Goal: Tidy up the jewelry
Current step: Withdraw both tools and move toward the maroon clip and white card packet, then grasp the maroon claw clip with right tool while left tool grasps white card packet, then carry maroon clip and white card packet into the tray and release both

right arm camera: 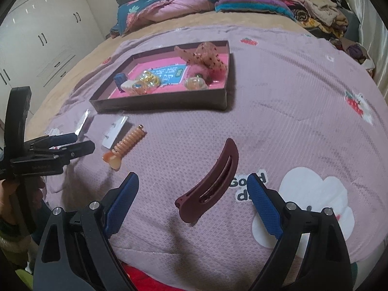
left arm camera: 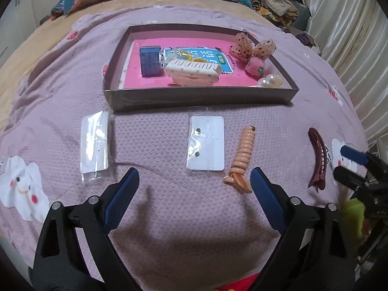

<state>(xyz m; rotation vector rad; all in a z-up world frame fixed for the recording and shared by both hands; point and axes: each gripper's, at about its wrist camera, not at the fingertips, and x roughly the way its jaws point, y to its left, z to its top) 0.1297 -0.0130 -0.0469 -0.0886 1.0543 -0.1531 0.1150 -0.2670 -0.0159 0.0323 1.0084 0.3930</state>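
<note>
My left gripper (left arm camera: pixel 194 174) is open and points down at the purple blanket. Just ahead of it lies a white earring card in a clear sleeve (left arm camera: pixel 206 143). Beside its right finger is a peach spiral hair tie (left arm camera: pixel 242 155). A second clear packet (left arm camera: pixel 94 143) lies off to the left. My right gripper (right arm camera: pixel 192 178) is open, and a maroon hair clip (right arm camera: pixel 211 181) lies flat on the blanket between its fingers without touching the pads. The dark tray (left arm camera: pixel 198 97) further back holds a blue box (left arm camera: pixel 150 60), a cream claw clip (left arm camera: pixel 194 72), pearls (left arm camera: pixel 269 81) and a dotted bow (left arm camera: pixel 252 46).
The right gripper (left arm camera: pixel 346 160) shows at the edge of the left wrist view, near the maroon clip (left arm camera: pixel 317 157). The left gripper (right arm camera: pixel 84 143) appears at the left of the right wrist view. Folded bedding and clothes (right arm camera: pixel 242 2) are piled at the bed's far end. White wardrobes (right arm camera: pixel 48 36) stand on the left.
</note>
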